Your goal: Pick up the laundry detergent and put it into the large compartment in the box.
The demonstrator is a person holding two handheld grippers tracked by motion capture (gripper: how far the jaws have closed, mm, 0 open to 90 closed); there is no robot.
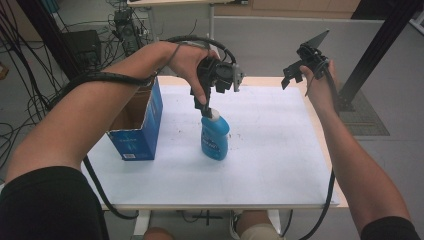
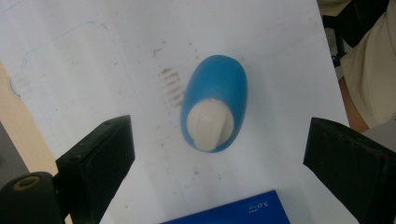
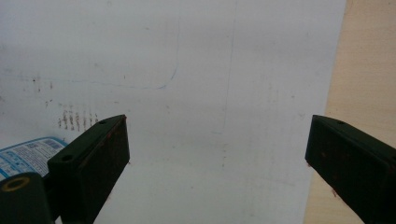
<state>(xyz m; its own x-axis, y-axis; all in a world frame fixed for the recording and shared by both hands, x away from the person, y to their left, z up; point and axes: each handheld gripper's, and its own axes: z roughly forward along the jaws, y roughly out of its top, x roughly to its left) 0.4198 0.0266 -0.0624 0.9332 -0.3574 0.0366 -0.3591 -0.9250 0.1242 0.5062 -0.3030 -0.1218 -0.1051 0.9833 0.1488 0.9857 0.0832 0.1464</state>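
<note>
Black jaws of the left hand-held gripper point(image 2: 219, 154) rise at either edge of the left gripper view, spread wide with nothing between them. Straight beneath that gap stands a blue bottle point(image 2: 215, 105) with a white cap point(image 2: 210, 123), seen from above, upright on the white sheet point(image 2: 93, 70) that covers the surface. Faint reddish-brown smudges point(image 2: 170, 86) mark the sheet just beside the bottle. At the bottom edge, nearer the camera than the bottle, a blue box point(image 2: 233, 212) shows one corner.

From the high view, the left hand-held gripper point(image 1: 207, 107) points downward, its tips right at the bottle's cap point(image 1: 214, 116); whether they touch it I cannot tell. The bottle point(image 1: 215, 137) stands near the middle of the surface point(image 1: 280, 150). The open-topped blue box point(image 1: 142, 125) sits to the outer side of the left hand-held gripper, apart from the bottle.

The right hand-held gripper point(image 1: 292, 75) is held up over the far right corner of the surface, well apart from the bottle. In the right gripper view its jaws are also wide apart and empty point(image 3: 217, 154), with the white sheet point(image 3: 210, 70) below them, bare wood point(image 3: 369, 70) beyond the sheet's edge, and a bit of a blue and white label point(image 3: 28, 154) by one jaw.
</note>
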